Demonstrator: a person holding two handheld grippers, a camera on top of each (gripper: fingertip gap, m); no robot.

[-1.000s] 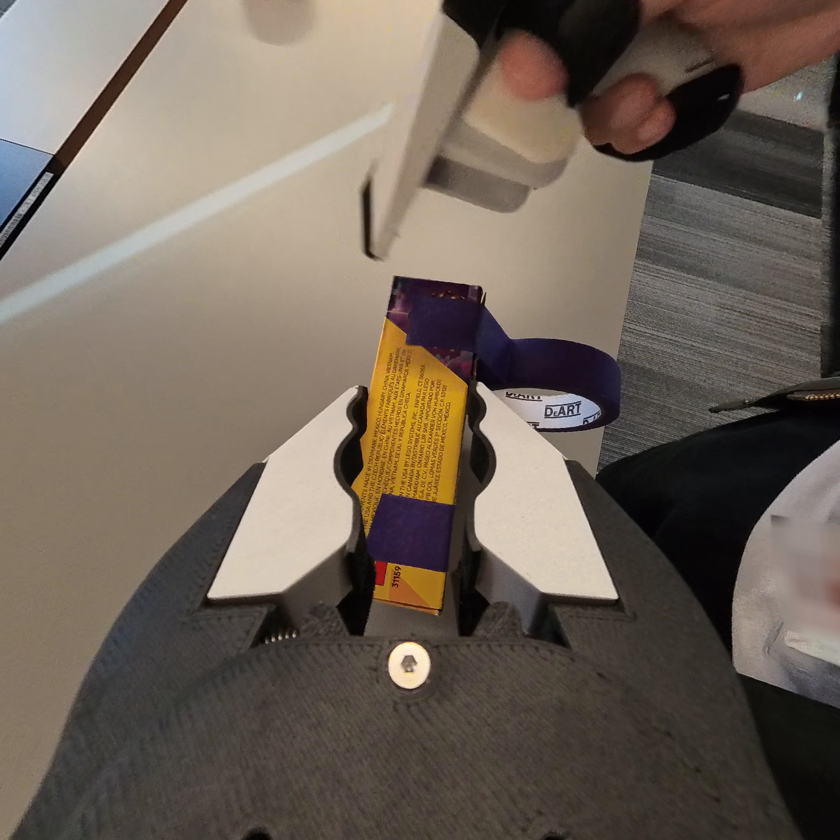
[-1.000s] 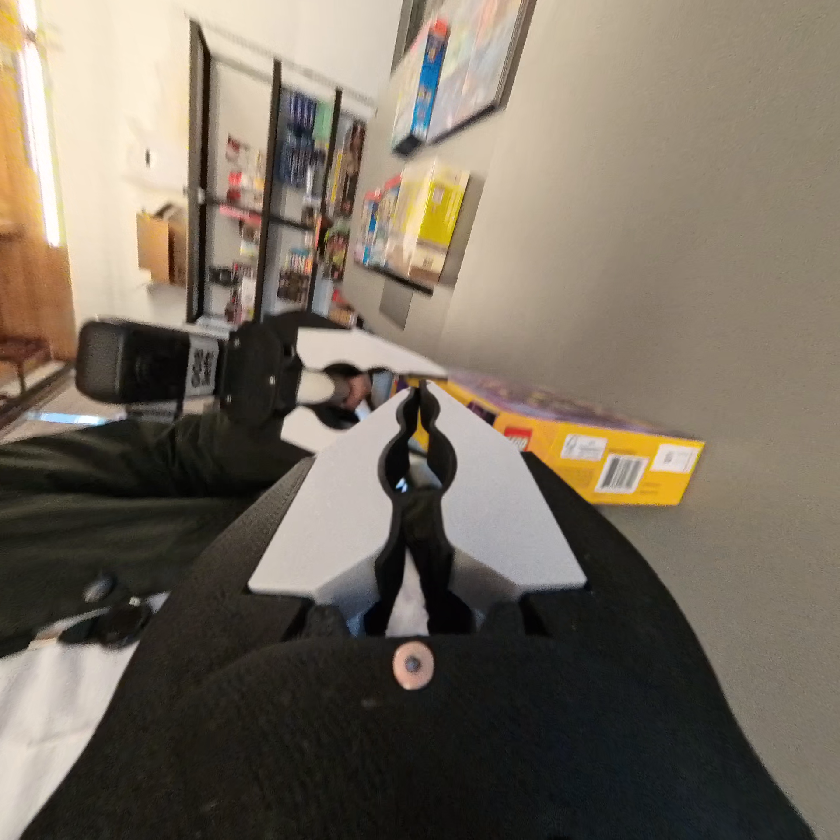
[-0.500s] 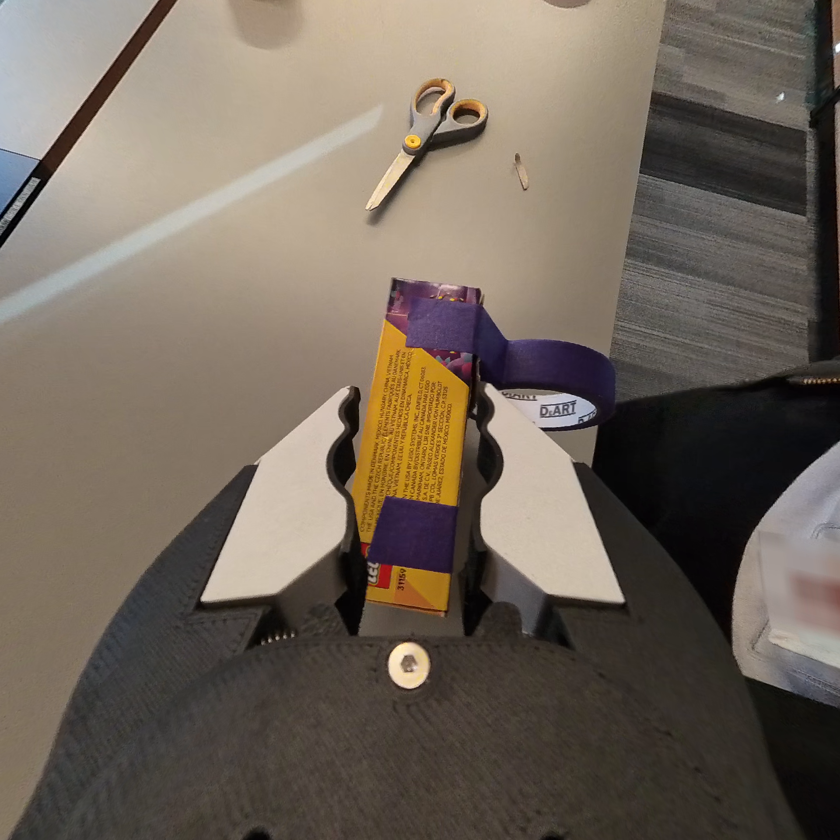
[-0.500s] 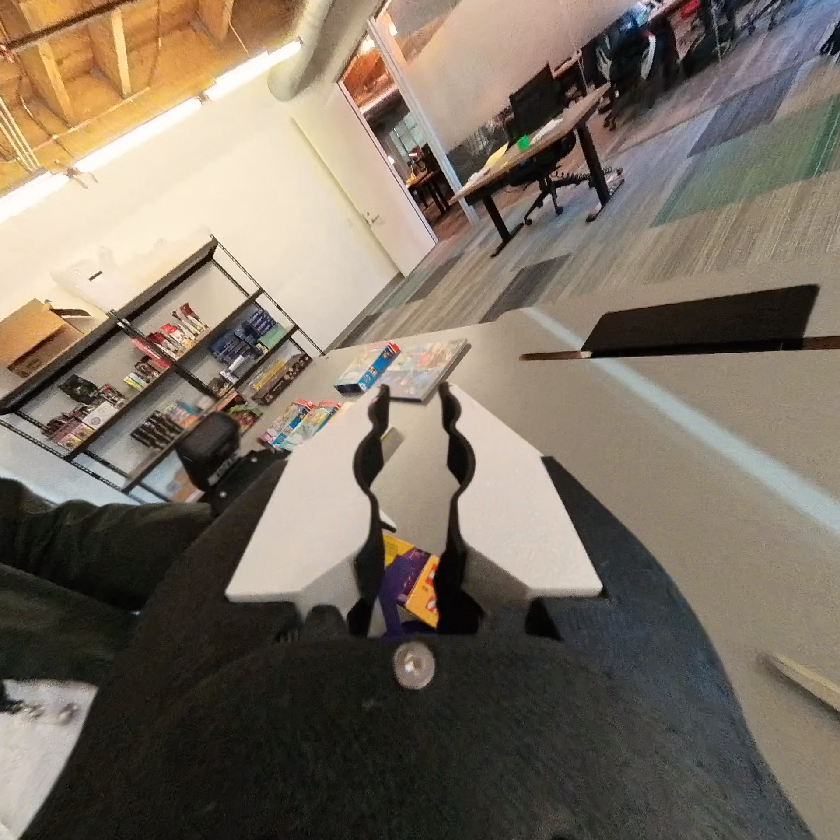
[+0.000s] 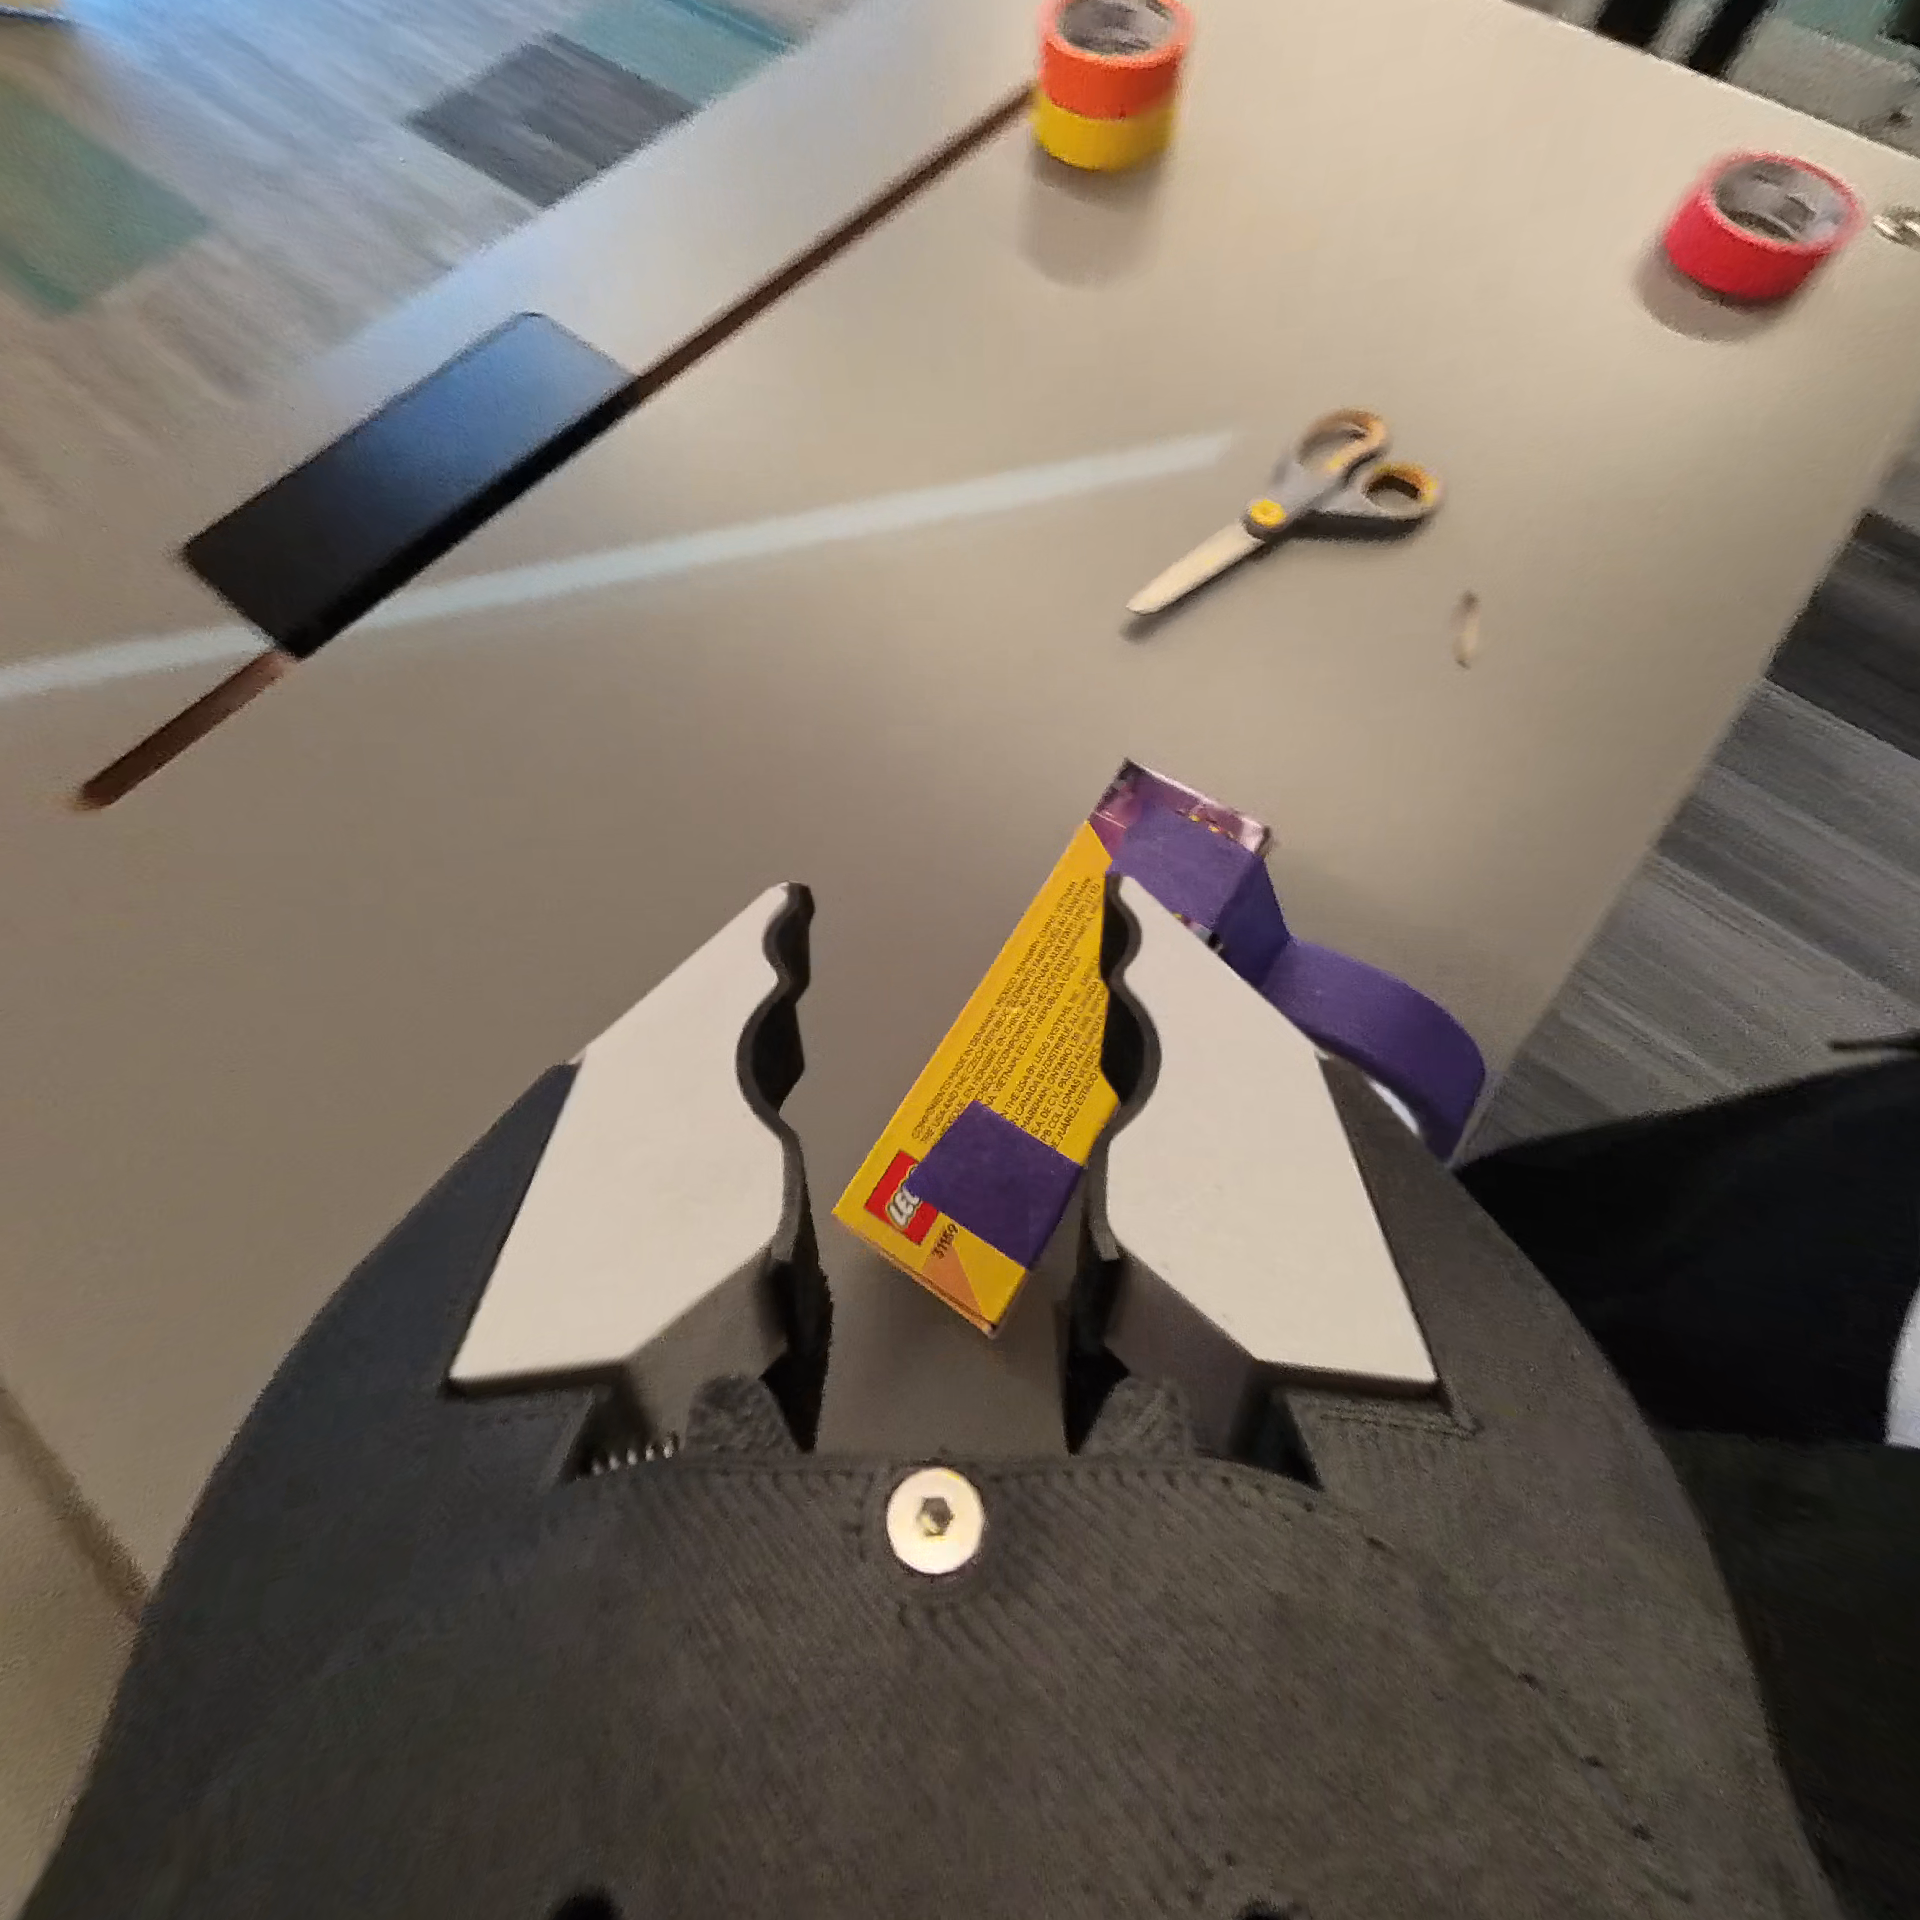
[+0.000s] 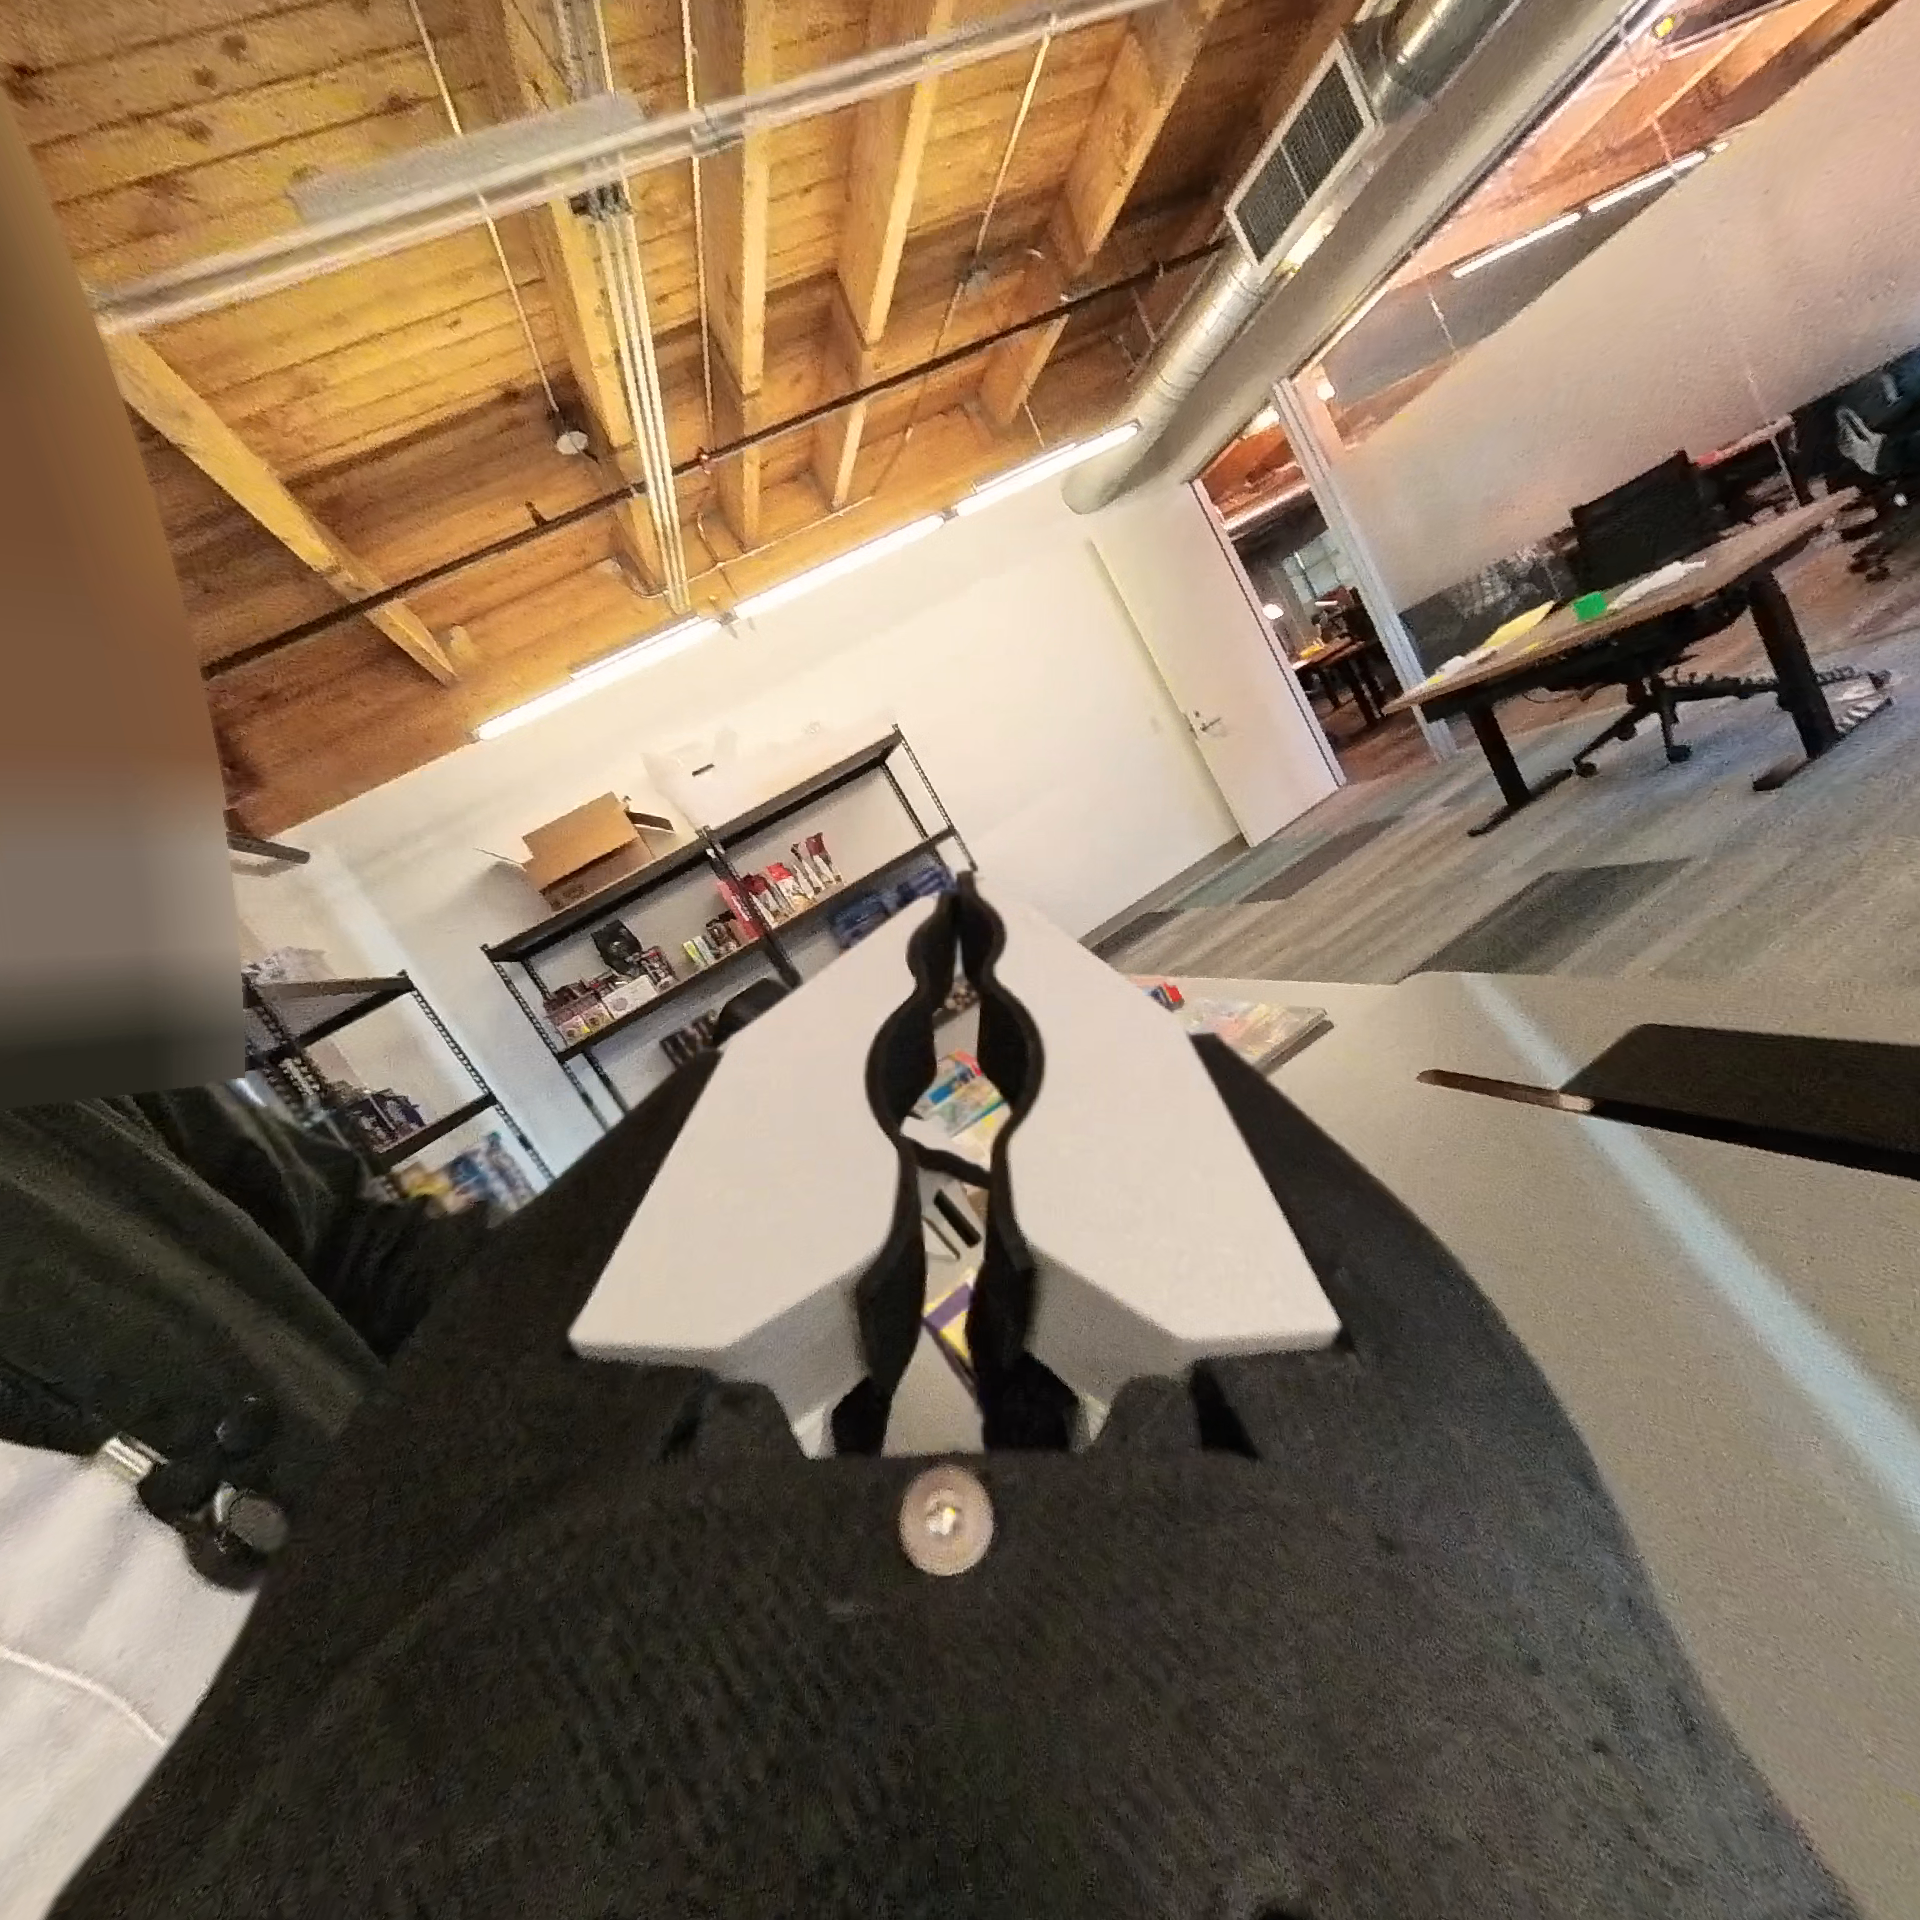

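- Exposed wooden ceiling beams [image 6: 727, 312] and a silver air duct [image 6: 1226, 343] run above white walls [image 6: 987, 644].
- Black metal shelving [image 6: 727, 914] lines the far wall.
- A desk [image 6: 1621, 634] stands on grey carpet [image 6: 1558, 883].
- Strip lights [image 6: 842, 551] glow overhead.

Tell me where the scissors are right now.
In the left wrist view the scissors lie flat on the grey table, upper right, beyond the yellow box, with the red tape roll farther back to their right.
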